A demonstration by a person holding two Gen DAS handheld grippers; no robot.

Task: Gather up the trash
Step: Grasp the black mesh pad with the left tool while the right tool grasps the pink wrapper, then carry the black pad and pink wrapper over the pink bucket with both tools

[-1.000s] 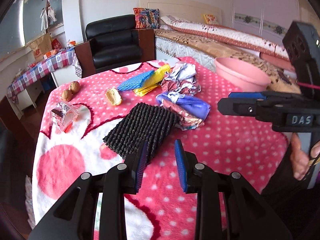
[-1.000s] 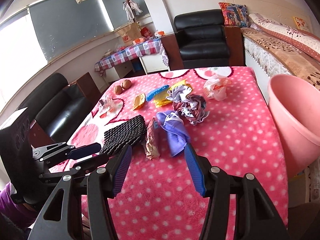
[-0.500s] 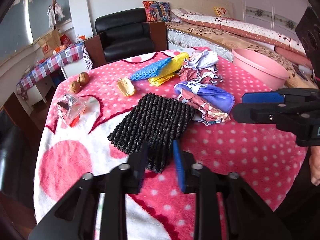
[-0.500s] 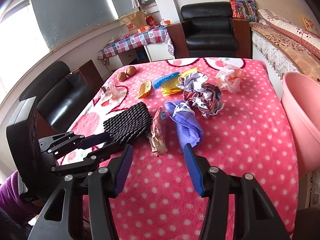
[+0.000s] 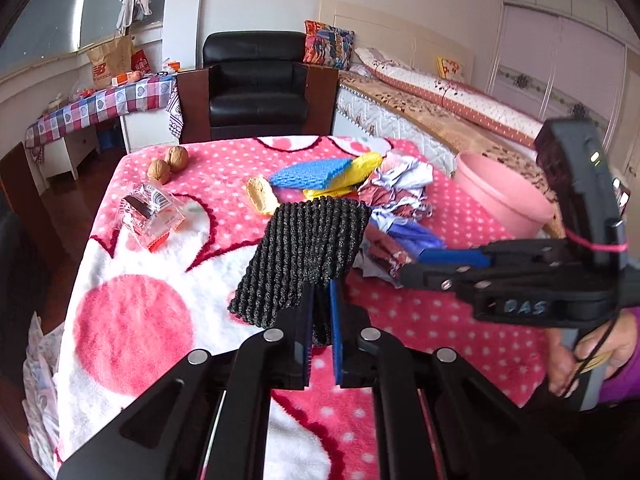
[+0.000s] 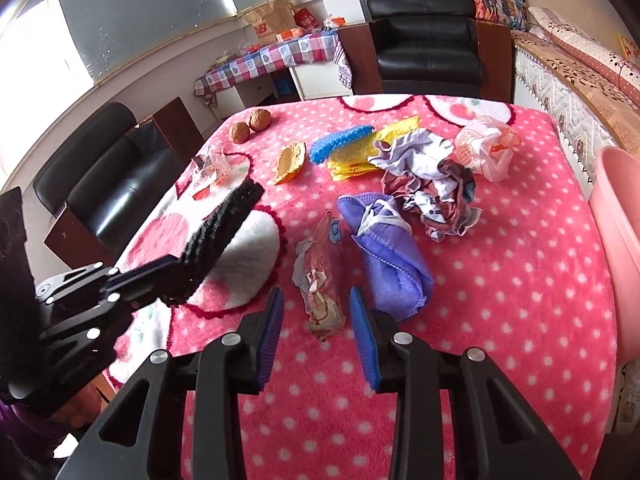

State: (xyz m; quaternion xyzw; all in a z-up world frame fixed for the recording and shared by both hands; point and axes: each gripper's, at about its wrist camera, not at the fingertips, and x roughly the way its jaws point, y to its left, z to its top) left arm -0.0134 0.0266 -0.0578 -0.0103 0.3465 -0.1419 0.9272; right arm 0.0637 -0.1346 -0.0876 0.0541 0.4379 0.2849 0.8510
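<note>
A black ribbed mat [image 5: 312,240] is pinched at its near edge by my left gripper [image 5: 320,292], whose jaws are still closing; the mat tilts up off the pink dotted blanket [image 5: 400,320]. The right wrist view shows the same mat [image 6: 224,228] raised at the left, held by the left gripper [image 6: 172,280]. My right gripper [image 6: 316,300] is closing around a crumpled brown wrapper [image 6: 316,264] lying on the blanket. Its blue pads [image 6: 272,320] stand clear of the wrapper on both sides. From the left wrist view the right gripper [image 5: 416,262] reaches in from the right.
A purple cloth [image 6: 392,264] lies just right of the wrapper, with crumpled patterned paper [image 6: 432,192] and a white plastic bag [image 6: 484,148] behind. Farther back are a blue sponge [image 6: 340,144], two walnuts [image 6: 252,126] and a clear packet [image 6: 208,172]. A pink basin [image 6: 616,220] stands off the table's right edge.
My left gripper closed on the mat's near edge and tilted it up. My right gripper moved forward over the wrapper and its jaws narrowed.
</note>
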